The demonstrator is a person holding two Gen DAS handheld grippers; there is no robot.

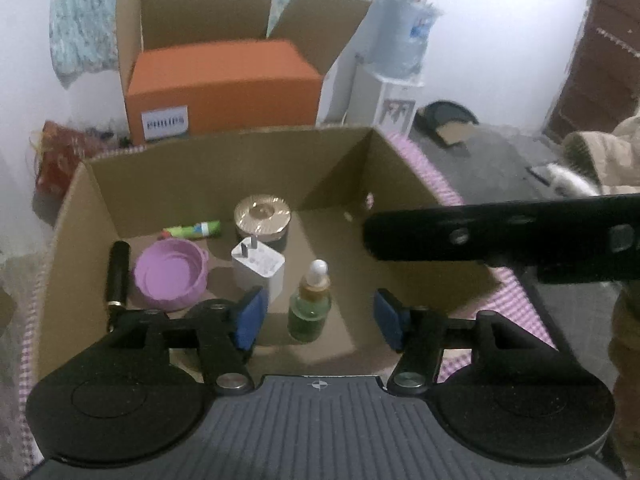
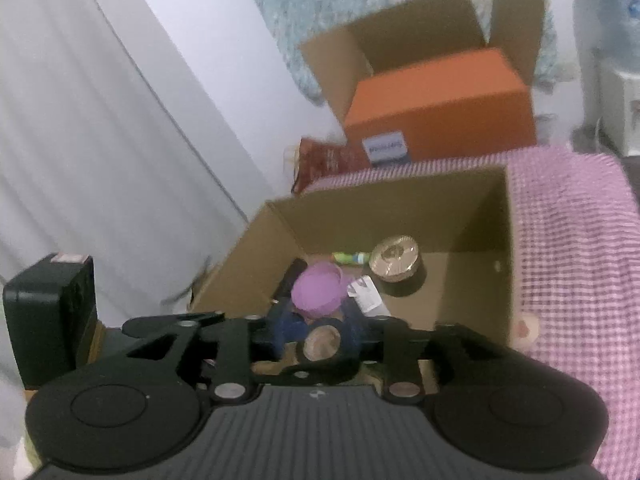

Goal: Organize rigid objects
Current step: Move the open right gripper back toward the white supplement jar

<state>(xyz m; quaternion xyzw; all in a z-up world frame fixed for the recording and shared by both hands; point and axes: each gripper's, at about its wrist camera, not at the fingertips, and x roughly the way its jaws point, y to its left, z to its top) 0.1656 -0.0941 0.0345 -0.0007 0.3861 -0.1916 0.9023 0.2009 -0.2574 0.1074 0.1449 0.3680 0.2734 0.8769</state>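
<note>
Left wrist view. Left gripper (image 1: 316,318) hangs over the near edge of the cardboard box (image 1: 224,148), jaws apart, pads touching nothing. The green dropper bottle (image 1: 309,308) stands upright on the box floor, framed between the pads but clear of both. Risk: it is tall and narrow, so a pad brushing it as the gripper moves could topple it. Also in the box: white charger (image 1: 260,270), prongs up, just beside the bottle; purple lid (image 1: 170,278); black tube (image 1: 118,276) along the left wall; gold-topped jar (image 1: 262,220); green tube (image 1: 194,230) lying at the back. A black bar, probably the other gripper, crosses the right side.

Right wrist view. Blurred. Right gripper (image 2: 320,328) sits low over the same box, jaws partly open; a round brownish thing (image 2: 322,344) lies between the pads, contact unclear. If still gripped loosely, it may drop onto the purple lid just beyond. Behind, an orange carton (image 2: 440,108) fills a second open box.
</note>
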